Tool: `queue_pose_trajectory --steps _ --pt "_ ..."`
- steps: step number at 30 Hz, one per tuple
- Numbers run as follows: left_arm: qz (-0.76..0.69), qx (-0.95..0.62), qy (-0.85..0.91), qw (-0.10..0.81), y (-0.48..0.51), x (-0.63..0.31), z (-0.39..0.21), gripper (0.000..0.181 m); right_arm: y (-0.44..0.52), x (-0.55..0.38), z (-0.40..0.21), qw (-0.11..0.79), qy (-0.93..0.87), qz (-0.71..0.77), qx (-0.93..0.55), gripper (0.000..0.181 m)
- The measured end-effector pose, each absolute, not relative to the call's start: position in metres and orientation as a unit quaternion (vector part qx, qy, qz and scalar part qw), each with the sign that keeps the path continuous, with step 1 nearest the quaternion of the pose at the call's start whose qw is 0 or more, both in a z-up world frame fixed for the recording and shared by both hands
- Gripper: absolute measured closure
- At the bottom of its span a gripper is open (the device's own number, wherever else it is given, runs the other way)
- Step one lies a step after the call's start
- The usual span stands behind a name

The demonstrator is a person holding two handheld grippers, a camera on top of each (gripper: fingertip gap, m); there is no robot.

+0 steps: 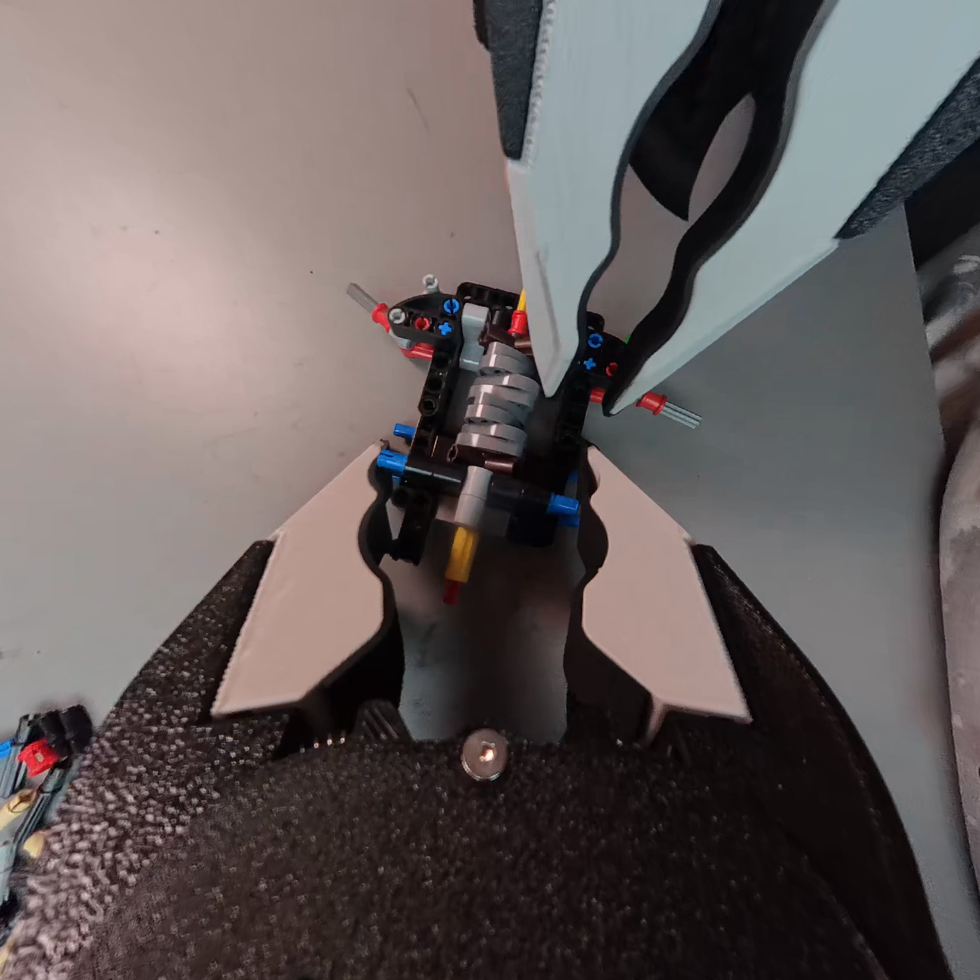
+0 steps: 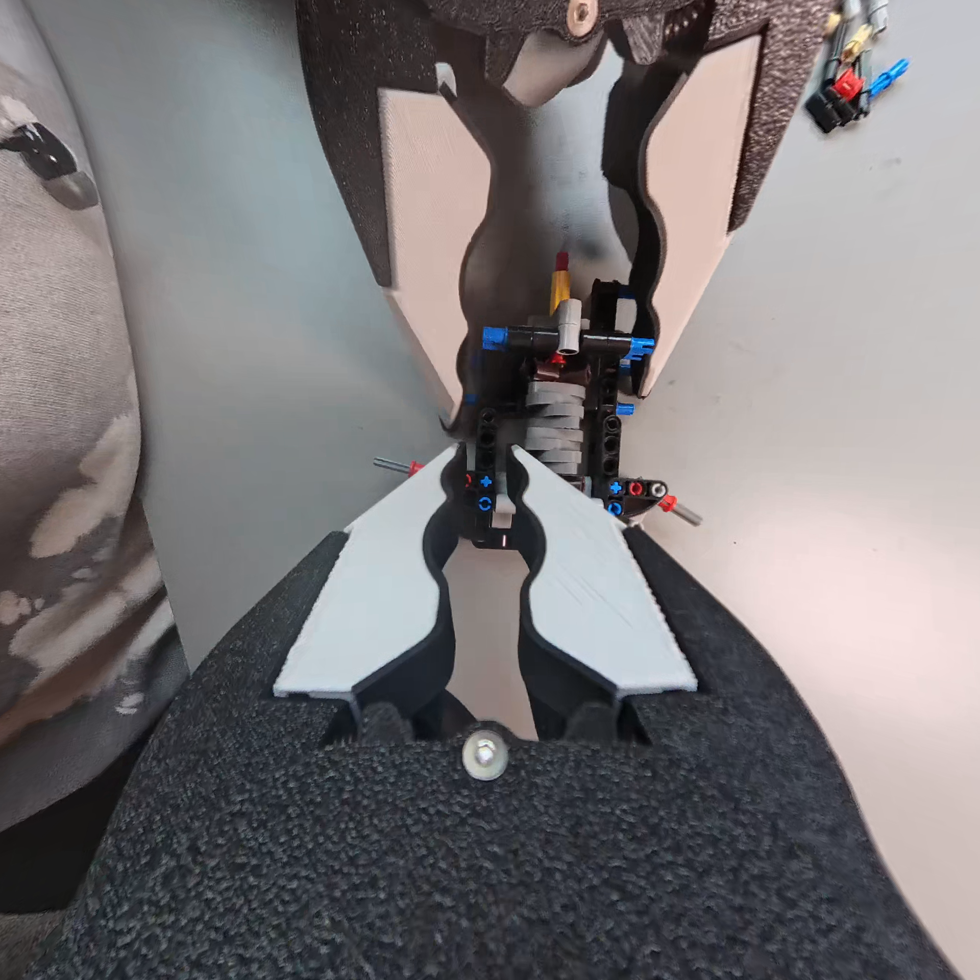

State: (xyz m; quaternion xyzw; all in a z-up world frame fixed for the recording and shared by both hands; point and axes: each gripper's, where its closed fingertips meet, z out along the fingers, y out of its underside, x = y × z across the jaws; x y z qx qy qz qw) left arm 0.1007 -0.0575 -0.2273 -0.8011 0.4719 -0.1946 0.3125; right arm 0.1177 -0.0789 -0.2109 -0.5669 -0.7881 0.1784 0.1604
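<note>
Brick assembly (image 1: 493,403) sits between both grippers over the grey table (image 1: 185,265); whether it rests on the surface or is lifted cannot be told. It is a black beam frame with a stack of grey discs down the middle, blue pins at the sides and a yellow axle piece (image 1: 460,557) tipped red at one end. Left gripper (image 1: 482,456), beige fingers, is set fairly wide across that end and pressed against both frame sides, so the frame is held. Right gripper (image 2: 483,461), pale grey fingers, is closed narrow on one black side beam at the opposite end, one finger inside the frame beside the discs, the other outside. A red bush on a grey axle (image 1: 668,408) sticks out just beside its outer finger. A second small cluster of parts (image 2: 848,90) lies well apart on the table. Patterned clothing (image 2: 63,371) of a person is seen at the edge
</note>
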Motion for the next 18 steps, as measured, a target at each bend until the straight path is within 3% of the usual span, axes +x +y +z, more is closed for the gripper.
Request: queue_pose_trajectory --steps 1,3,18 --pt "-0.202 -0.794 0.486 0.305 -0.0609 0.1009 -0.2277 0.104 -0.0797 0.1179 -0.2123 0.151 -0.795 0.169 -0.563 0.167" --pt "-0.209 -0.781 0.506 0.301 -0.0643 0.1005 -0.2281 0.096 -0.0781 0.1184 -0.2153 0.136 -0.806 0.146 -0.558 0.169" --pt "-0.208 -0.784 0.503 0.3 -0.0589 0.0994 -0.2284 0.11 -0.0774 0.1153 -0.2142 0.121 -0.828 0.168 -0.522 0.176"
